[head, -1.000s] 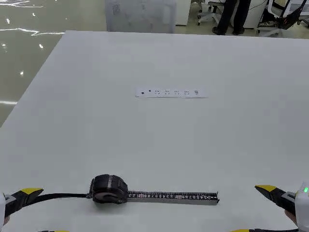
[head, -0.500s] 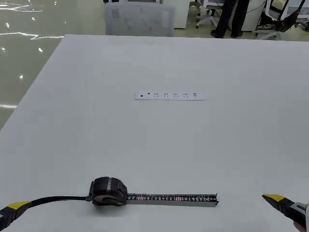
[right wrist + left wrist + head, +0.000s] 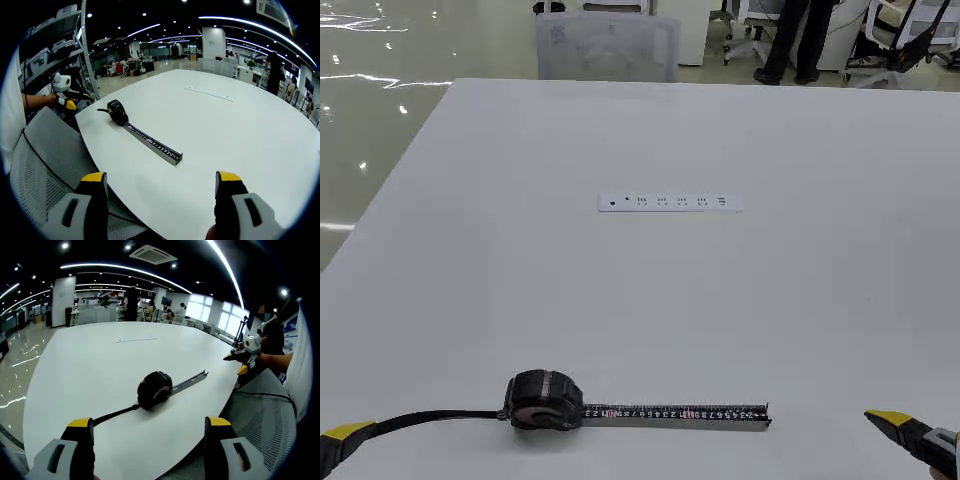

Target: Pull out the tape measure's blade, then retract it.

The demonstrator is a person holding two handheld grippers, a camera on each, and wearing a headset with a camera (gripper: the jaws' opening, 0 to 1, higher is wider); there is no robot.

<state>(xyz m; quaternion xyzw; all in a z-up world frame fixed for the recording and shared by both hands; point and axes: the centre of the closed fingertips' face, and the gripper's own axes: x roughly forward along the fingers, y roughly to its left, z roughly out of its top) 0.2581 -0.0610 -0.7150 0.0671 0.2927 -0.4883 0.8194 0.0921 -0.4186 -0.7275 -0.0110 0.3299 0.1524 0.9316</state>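
"Head view, starting at the lower left: what has the left hand-held gripper (image 3: 148, 423) got?"

"Nothing. Its yellow-tipped jaws stand wide apart, clear of the black strap (image 3: 440, 416) that trails across the white desk (image 3: 670, 290) towards it."

"And the tape measure (image 3: 544, 400) itself?"

"Low in the frame, left of centre, lying on the desk. The case is round, black and rubbery-looking, with a paler band around it. The blade (image 3: 675, 415) runs out to the right, flat on the desk, a narrow dark strip with printed numerals and a few red marks. From the right gripper view it looks like a shallow trough, stiff enough to lie straight, with a small hook (image 3: 767, 414) at its end."

"So the pulling out is done?"

"I'd judge so. The retracting is what's left, and a blade lying extended with nothing holding it suggests a lock that needs releasing."

"Right-hand side?"

"The right hand-held gripper (image 3: 161, 176) sits at the lower right, jaws wide and empty, well apart from the hook. The desk is smooth and matte, so the case may slide."
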